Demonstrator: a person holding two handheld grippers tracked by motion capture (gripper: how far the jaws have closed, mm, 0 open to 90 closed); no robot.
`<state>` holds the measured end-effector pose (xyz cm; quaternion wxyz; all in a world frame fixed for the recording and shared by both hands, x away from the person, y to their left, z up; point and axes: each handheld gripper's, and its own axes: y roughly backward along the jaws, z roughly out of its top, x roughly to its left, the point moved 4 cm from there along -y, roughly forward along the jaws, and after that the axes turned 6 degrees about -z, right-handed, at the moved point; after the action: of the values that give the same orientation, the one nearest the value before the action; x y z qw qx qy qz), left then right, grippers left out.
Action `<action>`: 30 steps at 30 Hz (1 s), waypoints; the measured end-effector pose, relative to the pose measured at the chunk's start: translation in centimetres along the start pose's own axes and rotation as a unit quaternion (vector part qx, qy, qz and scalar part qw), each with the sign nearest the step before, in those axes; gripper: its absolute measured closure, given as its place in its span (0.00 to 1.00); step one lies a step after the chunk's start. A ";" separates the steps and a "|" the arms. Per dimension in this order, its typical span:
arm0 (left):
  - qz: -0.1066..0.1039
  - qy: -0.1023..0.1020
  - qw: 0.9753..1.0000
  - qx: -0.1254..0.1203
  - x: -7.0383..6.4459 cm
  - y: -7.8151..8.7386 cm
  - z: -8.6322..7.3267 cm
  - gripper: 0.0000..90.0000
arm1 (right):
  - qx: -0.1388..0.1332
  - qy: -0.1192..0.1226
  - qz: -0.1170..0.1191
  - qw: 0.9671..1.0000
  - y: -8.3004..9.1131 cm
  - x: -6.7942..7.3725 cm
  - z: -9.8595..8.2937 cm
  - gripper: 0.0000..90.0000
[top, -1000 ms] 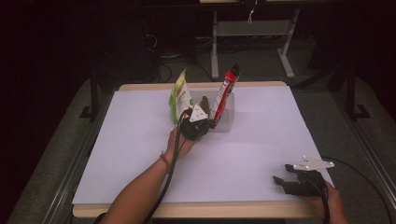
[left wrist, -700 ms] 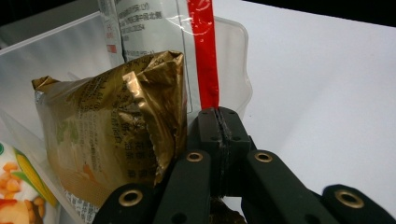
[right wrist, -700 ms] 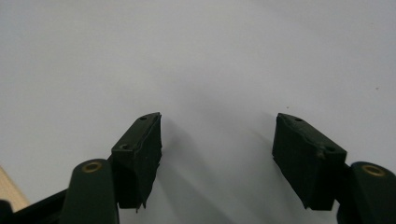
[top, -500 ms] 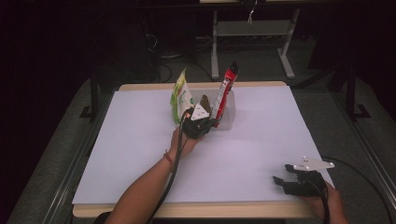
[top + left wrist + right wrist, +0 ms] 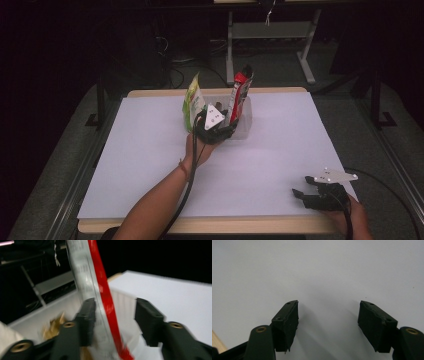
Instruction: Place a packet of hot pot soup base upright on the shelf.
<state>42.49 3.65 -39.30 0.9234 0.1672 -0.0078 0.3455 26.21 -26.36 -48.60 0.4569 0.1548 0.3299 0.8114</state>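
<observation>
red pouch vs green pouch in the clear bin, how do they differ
The red pouch is red and silver; the green pouch is yellow-green and white. The red pouch stands at the bin's right side and leans right, while the green pouch stands at its left side and looks nearly upright. The open left gripper straddles the red pouch; the green pouch lies outside its jaws. Both stick up well above the bin's rim.

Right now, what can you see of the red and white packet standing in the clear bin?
The tall, flat red and white printed packet looks like glossy film, with a red edge stripe and a dark top. It stands nearly upright, leaning slightly, in the clear plastic bin, rising above its rim. The left claw is open around it, one jaw close against its white face.
</observation>
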 end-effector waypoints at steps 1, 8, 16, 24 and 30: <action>0.007 -0.001 1.000 -0.007 0.2 -0.1 0.4 0.49 | 0.000 0.000 0.000 1.000 0.0 0.0 0.0 0.36; 0.003 0.045 0.999 0.020 1.9 -2.3 1.9 0.32 | -0.001 0.000 0.001 1.000 0.0 0.0 0.0 0.36; 0.004 0.030 0.997 0.072 2.5 -4.9 3.5 0.39 | -0.002 0.001 0.002 1.000 0.0 0.0 -0.1 0.36; 0.033 0.005 0.993 0.114 3.1 -5.6 3.6 0.65 | -0.002 0.001 0.002 1.000 0.0 0.0 -0.1 0.36; 0.055 0.012 0.998 0.037 2.5 -5.0 3.4 0.73 | -0.003 0.001 0.002 1.000 0.0 0.0 -0.1 0.36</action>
<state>47.92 0.67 -37.28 0.8964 0.1962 0.0066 0.3974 26.17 -26.40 -48.64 0.4556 0.1531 0.3282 0.8132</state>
